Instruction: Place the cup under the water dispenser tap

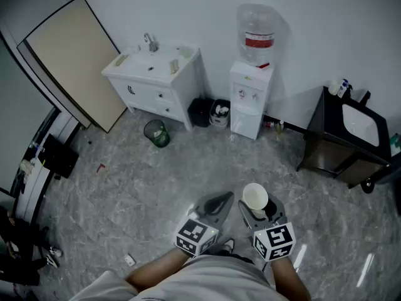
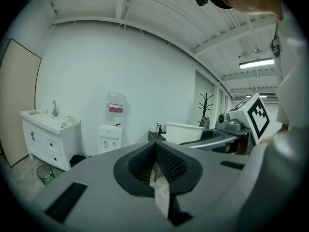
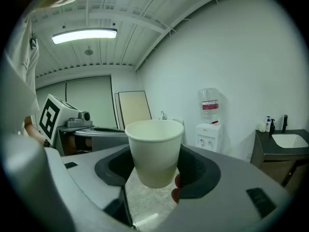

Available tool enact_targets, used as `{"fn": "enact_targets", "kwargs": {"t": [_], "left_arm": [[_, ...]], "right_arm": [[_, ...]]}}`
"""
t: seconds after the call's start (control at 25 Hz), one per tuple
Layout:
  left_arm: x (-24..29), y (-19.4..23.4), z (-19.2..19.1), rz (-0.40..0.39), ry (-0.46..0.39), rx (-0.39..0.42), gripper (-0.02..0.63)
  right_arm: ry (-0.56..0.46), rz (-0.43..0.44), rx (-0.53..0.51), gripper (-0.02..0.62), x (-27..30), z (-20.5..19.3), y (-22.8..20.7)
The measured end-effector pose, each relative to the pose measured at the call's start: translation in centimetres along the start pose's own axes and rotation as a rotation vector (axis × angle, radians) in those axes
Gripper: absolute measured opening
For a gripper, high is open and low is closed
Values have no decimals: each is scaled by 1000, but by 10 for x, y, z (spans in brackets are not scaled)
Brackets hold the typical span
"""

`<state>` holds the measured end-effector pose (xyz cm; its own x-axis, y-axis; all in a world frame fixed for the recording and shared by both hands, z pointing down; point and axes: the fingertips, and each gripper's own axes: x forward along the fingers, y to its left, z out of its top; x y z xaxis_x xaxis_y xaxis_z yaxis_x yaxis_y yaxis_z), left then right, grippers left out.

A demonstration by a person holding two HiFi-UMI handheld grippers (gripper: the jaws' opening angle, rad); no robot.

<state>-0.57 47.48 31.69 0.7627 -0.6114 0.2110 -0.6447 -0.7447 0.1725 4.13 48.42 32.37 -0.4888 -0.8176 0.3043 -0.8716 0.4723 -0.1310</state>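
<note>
At right gripper (image 1: 258, 209): pinches white paper cup (image 3: 154, 149) upright by its lower wall, rim clear above the jaws. At left gripper (image 2: 155, 152) alongside: stands with jaws pressed together. Across the floor (image 1: 125, 187): stands water dispenser (image 1: 250, 99) against far wall (image 1: 188, 11), well apart from cup.
</note>
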Motion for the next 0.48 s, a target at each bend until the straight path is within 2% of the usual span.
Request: {"fn": "enact_targets", "kwargs": {"t": [0.48], "left_arm": [[24, 9, 1, -11, 11, -3, 5]], "right_arm": [[-19, 10, 30, 278, 12, 10, -21]]}}
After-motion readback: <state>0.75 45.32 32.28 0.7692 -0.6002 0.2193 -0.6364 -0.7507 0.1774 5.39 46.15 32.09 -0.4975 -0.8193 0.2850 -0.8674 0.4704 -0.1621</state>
